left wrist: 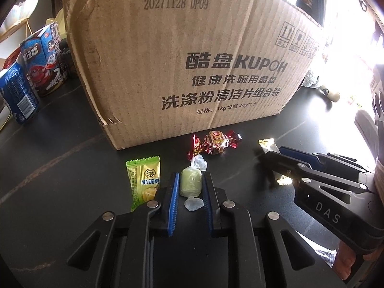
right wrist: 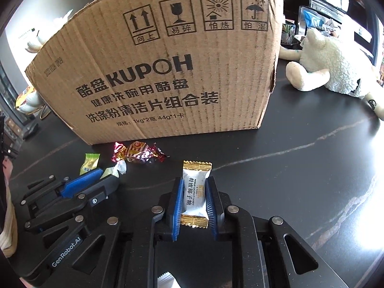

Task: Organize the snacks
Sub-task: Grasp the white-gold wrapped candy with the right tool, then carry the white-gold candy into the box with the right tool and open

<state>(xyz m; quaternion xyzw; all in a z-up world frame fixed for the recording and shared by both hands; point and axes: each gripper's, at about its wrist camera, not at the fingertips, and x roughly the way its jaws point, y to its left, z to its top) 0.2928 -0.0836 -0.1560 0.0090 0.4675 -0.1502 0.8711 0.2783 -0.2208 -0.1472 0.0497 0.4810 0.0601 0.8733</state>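
A large brown cardboard box (left wrist: 172, 55) stands on a dark stone tabletop (right wrist: 300, 168); it serves as the landmark here. Its top is out of view, though something red peeks over the rim.

Just in front of the box, the left gripper (left wrist: 190, 187) pinches a pale green candy in a clear twist wrapper (left wrist: 190, 183) between its blue pads. To the right of it, also in front of the box, the right gripper (right wrist: 195, 195) pinches a white coconut candy with gold crimped ends (right wrist: 195, 192). Both candies appear to rest on the tabletop, not yet lifted.

Loose snacks lie nearby: a green-and-yellow durian candy (left wrist: 144, 180) in front of the box's left corner, just beside the left gripper, and a red-and-gold foil candy (left wrist: 214, 145) close against the box's front wall. Left of the box stand a blue snack cup (left wrist: 44, 57) and a blue packet (left wrist: 18, 91). Right of the box lies a white plush sheep (right wrist: 336, 69).

Both grippers slant steeply down toward the tabletop in front of the box, side by side, fingers aimed at the box wall.

Risks, as a judgement: the green candy is round and its wrapper slick, so it could squirt out of the pads on the lift. The right gripper grips the soft pillow pack across its middle; the candy could pivot or slide. The box wall is tall and close, so a low carry could knock a candy loose against it. The two grippers are near enough to bump each other when rising.
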